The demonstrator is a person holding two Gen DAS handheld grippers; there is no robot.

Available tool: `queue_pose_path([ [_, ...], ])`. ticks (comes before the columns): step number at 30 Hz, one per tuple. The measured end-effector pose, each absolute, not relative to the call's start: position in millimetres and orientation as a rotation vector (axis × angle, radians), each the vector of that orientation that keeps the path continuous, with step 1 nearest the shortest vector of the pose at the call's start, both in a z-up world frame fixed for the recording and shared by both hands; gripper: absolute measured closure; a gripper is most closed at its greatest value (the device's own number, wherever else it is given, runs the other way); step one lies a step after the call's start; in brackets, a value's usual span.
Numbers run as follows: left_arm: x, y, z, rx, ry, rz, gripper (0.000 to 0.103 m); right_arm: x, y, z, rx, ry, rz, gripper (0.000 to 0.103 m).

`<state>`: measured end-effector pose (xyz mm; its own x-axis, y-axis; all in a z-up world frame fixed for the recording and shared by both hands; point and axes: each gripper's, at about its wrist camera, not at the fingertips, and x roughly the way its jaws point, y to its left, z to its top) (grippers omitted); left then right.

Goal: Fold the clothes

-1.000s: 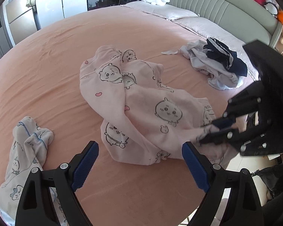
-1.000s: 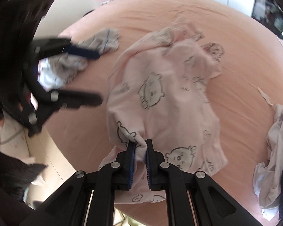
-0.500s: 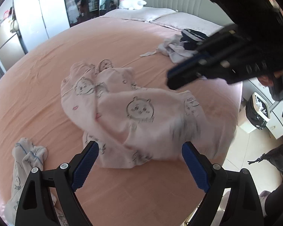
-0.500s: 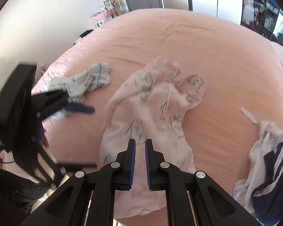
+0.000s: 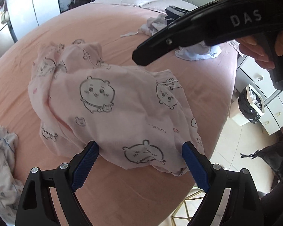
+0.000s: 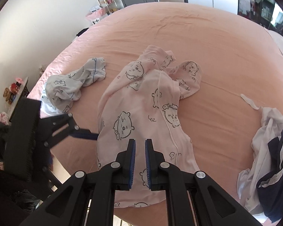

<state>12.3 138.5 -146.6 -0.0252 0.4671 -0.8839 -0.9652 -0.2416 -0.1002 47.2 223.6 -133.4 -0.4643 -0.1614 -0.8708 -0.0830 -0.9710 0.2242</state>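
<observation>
A wide bed with a salmon-pink sheet [image 6: 207, 43] fills both views, with wardrobes and a shelf unit against the walls beyond it. Near the foot edge lies the pink printed garment [image 6: 147, 113], a pale sleepsuit-like piece covered in cartoon faces. It is crumpled, bunched at its far end and partly doubled over itself, with no clean fold in it, so the folding looks barely begun: this piece still needs spreading flat, and two more heaps wait. A light blue printed garment [image 6: 75, 82] sits at about ten o'clock of the pink one in the right wrist view, and a white and navy heap [image 6: 269, 146] at about three o'clock, both well apart from it.

In the right wrist view the pink garment's long axis runs from six o'clock up to twelve, its near hem hanging towards the bed edge and its rumpled sleeves or legs pointing away at one o'clock.

The right gripper [image 6: 140, 150] has its fingers pinched nearly together; whether fabric is caught between them cannot be told, since the cloth lies right behind the tips. The left gripper [image 5: 140, 155] stands spread wide with the near hem of the garment lying between its blue pads [image 5: 194, 163], not clamped. A grasp there seems the likely next step.
</observation>
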Motion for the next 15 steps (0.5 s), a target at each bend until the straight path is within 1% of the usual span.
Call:
queue_pose_path([
  [5, 6.6, 148.0, -158.4, -1.156, 0.582, 1.571, 0.013, 47.2, 221.9, -135.4, 1.604, -0.356, -2.618, 0.094],
  [10, 0.6, 155.8, -166.5, -1.244, 0.554, 1.578, 0.014, 48.9, 222.3, -141.2, 1.631, -0.346, -2.629, 0.094],
  [11, -0.1, 155.6, -166.6, -1.245, 0.549, 1.579, 0.02, 49.8, 222.6, -142.7, 1.64, -0.329, -2.636, 0.093],
  [12, -0.8, 155.3, -166.6, -1.244, 0.551, 1.584, 0.036, 50.4, 222.7, -143.7, 1.645, -0.32, -2.641, 0.091],
  [13, -1.6, 154.8, -166.3, -1.241, 0.562, 1.596, 0.045, 51.2, 223.4, -145.0, 1.653, -0.31, -2.647, 0.083],
  [14, -2.4, 154.4, -166.1, -1.237, 0.573, 1.607, 0.058, 52.1, 224.1, -146.5, 1.66, -0.298, -2.655, 0.069],
  [15, -3.5, 153.3, -165.5, -1.235, 0.572, 1.613, 0.066, 53.4, 225.5, -147.1, 1.654, -0.308, -2.659, 0.061],
])
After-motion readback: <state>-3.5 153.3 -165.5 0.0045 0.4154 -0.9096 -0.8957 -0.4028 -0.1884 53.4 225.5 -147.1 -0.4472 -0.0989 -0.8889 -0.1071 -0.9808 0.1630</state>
